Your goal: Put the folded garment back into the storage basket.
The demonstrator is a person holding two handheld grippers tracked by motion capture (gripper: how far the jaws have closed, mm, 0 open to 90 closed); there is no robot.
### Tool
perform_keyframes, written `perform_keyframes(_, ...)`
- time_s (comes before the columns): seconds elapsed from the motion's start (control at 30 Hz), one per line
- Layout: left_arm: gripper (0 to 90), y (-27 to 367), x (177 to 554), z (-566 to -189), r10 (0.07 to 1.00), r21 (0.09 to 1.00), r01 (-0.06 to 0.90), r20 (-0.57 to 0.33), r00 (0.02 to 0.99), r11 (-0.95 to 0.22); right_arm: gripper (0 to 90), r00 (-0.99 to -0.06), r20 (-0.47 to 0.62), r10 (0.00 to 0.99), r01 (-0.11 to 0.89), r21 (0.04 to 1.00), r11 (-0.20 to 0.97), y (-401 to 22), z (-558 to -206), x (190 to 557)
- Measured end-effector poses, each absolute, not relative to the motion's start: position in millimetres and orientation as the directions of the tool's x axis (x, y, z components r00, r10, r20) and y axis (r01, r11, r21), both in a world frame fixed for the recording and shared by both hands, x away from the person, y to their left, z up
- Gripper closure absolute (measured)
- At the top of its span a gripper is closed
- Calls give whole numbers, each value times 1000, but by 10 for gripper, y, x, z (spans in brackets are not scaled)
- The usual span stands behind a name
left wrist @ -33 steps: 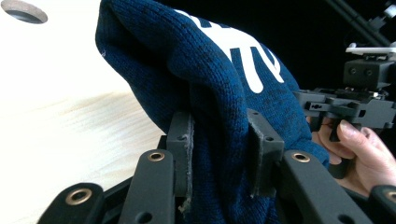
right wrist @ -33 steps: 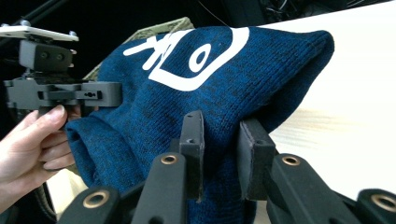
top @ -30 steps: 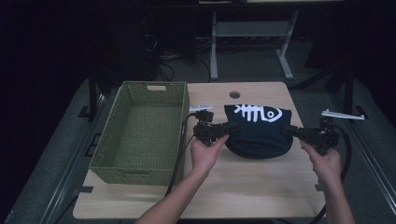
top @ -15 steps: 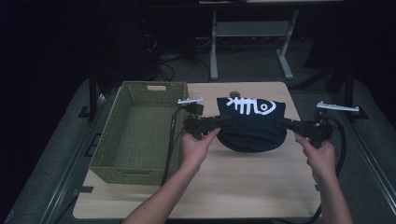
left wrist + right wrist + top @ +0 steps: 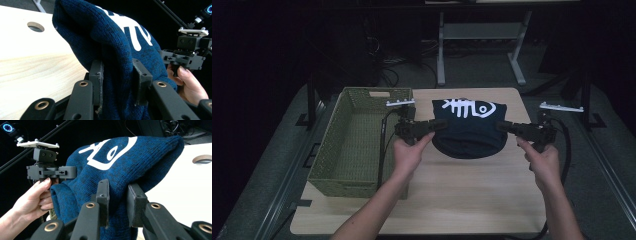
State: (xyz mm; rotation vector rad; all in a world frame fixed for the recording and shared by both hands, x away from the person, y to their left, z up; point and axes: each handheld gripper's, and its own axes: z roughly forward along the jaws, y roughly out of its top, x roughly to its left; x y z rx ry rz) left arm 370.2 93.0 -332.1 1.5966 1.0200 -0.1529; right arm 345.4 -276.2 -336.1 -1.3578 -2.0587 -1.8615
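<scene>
The left gripper [image 5: 434,126] and right gripper [image 5: 506,127] each clamp a side of the blue knit sweater [image 5: 469,131], lifted above the counter [image 5: 462,195], right of the basket [image 5: 357,145].

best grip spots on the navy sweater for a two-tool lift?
The two side edges, each approached level from its own side. The folded navy sweater is a wide, limp bundle, so an end-to-end hold keeps it from sagging open. The left tool and right tool are already shut on those edges.

Dark lab: bare wooden table [image 5: 452,195], floor cables [image 5: 412,75], metal stand [image 5: 477,35].
</scene>
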Motion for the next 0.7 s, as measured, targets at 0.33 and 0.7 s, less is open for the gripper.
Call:
perform_keyframes(0.33,661,1175,3702,-3238,527,742,666,-598,604,78,739,-631,564,532,614,783,-102,-2556,-3287,3533)
perform_keyframes(0.7,661,1398,3715,-3179,542,739,666,-602,587,99,737,-648,558,519,612,787,-83,-2326,-3205,3628)
